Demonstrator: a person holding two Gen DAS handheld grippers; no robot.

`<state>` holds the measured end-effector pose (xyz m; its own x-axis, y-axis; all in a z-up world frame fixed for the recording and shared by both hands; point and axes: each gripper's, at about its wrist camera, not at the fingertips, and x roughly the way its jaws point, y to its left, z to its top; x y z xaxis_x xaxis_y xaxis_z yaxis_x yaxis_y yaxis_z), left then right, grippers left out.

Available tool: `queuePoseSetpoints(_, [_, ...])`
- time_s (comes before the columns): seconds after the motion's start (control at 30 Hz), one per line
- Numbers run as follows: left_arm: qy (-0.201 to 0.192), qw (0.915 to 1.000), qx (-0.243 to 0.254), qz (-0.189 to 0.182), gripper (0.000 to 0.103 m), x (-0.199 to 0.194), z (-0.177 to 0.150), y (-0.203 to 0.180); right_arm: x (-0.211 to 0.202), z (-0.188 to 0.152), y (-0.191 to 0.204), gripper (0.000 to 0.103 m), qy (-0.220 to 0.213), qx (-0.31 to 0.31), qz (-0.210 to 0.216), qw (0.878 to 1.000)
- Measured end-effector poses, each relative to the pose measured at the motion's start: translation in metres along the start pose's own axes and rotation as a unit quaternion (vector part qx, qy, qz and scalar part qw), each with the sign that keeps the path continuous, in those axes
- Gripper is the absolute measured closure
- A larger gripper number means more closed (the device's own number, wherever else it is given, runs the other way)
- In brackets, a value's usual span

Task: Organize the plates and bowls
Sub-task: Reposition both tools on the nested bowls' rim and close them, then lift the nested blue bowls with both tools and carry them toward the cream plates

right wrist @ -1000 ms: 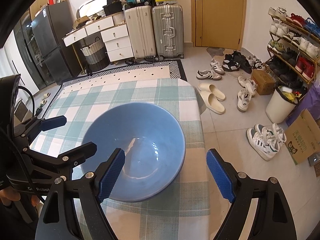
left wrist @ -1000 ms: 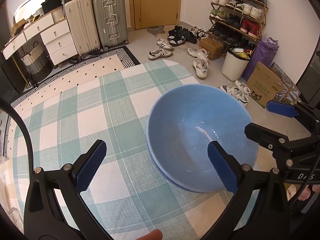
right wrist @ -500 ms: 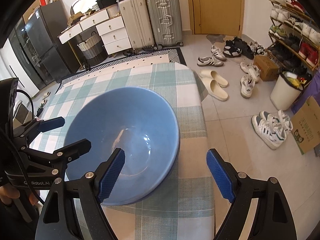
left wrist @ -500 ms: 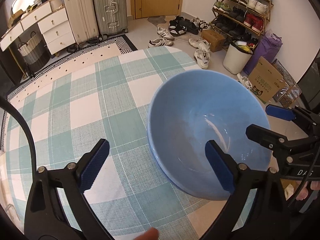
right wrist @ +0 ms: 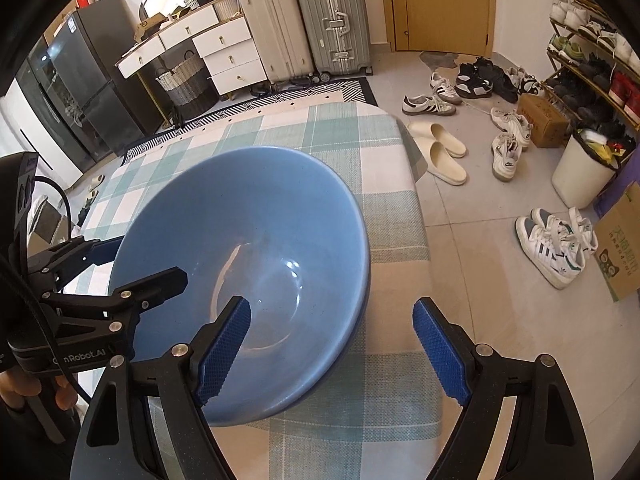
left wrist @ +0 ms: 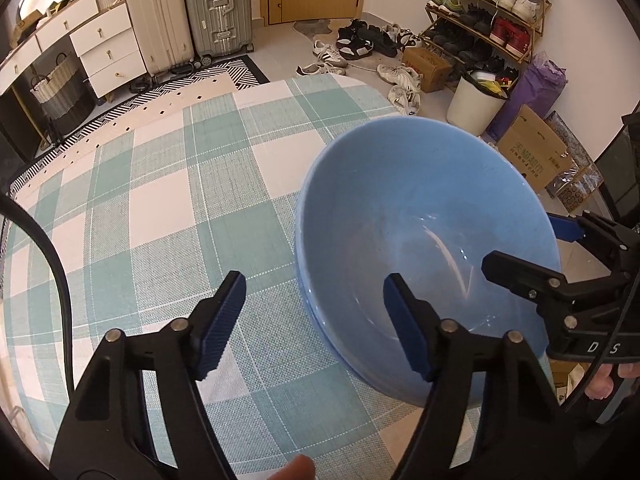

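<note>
Only the right view is showing the fridge point(right wrist: 76, 92). One bowl point(left wrist: 424, 248) is straddled by the released left gripper point(left wrist: 314, 320) and released right gripper point(right wrist: 332, 344) near the table's point(left wrist: 168, 200) edge.

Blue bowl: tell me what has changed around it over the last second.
Both grippers moved closer to the blue bowl. The left gripper narrowed its jaws around the near-left rim; the right gripper now straddles the right rim. Unchanged: the bowl rests on the checked tablecloth, ungripped.
</note>
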<state>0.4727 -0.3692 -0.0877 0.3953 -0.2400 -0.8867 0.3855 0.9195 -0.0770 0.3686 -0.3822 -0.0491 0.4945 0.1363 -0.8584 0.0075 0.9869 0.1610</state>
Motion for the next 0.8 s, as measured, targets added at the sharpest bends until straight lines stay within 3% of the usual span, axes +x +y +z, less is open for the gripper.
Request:
queuePoseSetpoints(0.3, [0.012, 0.9999, 0.003, -0.012, 0.051, 0.014, -0.002, 0.002, 0.011, 0.0, 0.003, 0.019, 0.01, -0.016, -0.004, 1.0])
queuePoseSetpoints(0.57, [0.015, 0.9997, 0.001, -0.017, 0.064, 0.023, 0.003, 0.004, 0.026, 0.0, 0.0, 0.037, 0.026, -0.015, 0.006, 1.0])
queuePoseSetpoints(0.7, [0.016, 0.9996, 0.006, -0.023, 0.077, 0.025, 0.002, 0.001, 0.028, 0.0, 0.001, 0.05, 0.028, -0.019, 0.013, 0.999])
queuePoseSetpoints(0.8, [0.017, 0.9996, 0.008, -0.023, 0.081, 0.026, 0.0, 0.0, 0.029, 0.0, 0.003, 0.061, 0.032, -0.02, 0.021, 0.999])
